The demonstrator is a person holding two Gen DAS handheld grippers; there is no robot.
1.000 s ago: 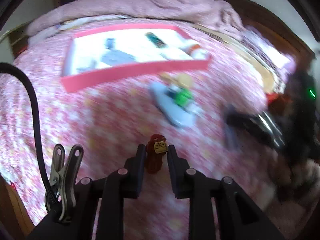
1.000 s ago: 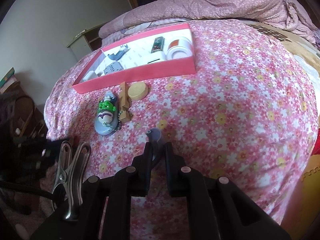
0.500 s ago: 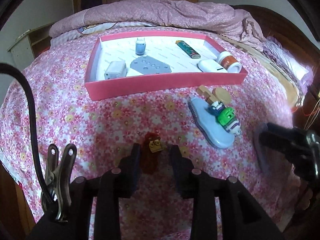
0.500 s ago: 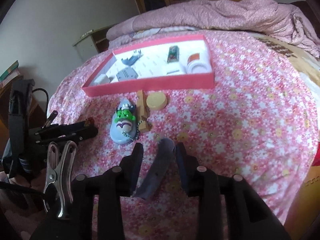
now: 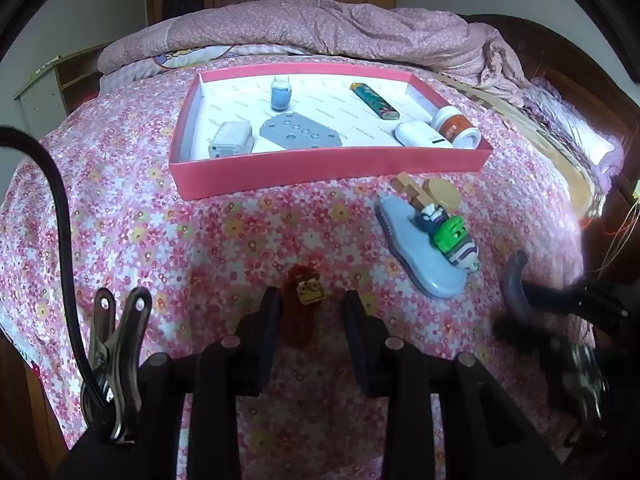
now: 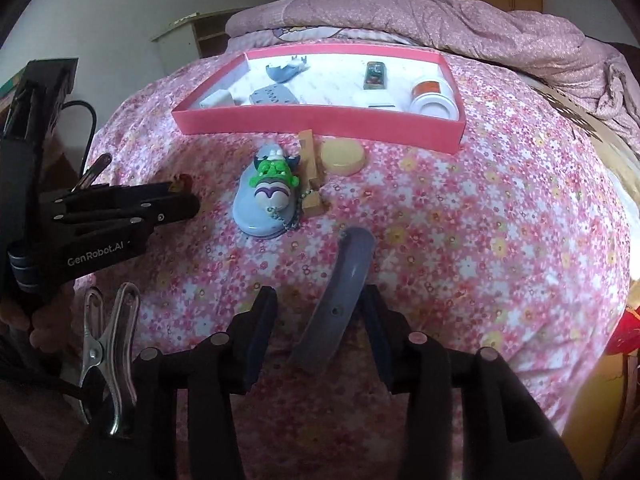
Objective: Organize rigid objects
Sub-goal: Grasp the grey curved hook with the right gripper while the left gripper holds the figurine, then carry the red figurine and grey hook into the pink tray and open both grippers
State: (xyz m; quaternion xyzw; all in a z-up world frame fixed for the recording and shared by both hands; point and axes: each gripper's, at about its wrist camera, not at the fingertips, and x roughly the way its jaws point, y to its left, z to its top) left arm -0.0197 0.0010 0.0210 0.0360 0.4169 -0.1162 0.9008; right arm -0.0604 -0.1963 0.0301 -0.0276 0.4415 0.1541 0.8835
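Grippers parted: left (image 5: pixel 309 312) around brown figurine (image 5: pixel 301 305); right (image 6: pixel 318 312) around grey strip (image 6: pixel 340 296).

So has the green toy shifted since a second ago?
No. The green toy still lies on the blue brush, beside the wooden block, in front of the pink tray.

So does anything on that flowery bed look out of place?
Yes: a green keychain toy lies on top of a pale blue oval case, with wooden blocks beside it, all outside the pink tray that holds the other items.
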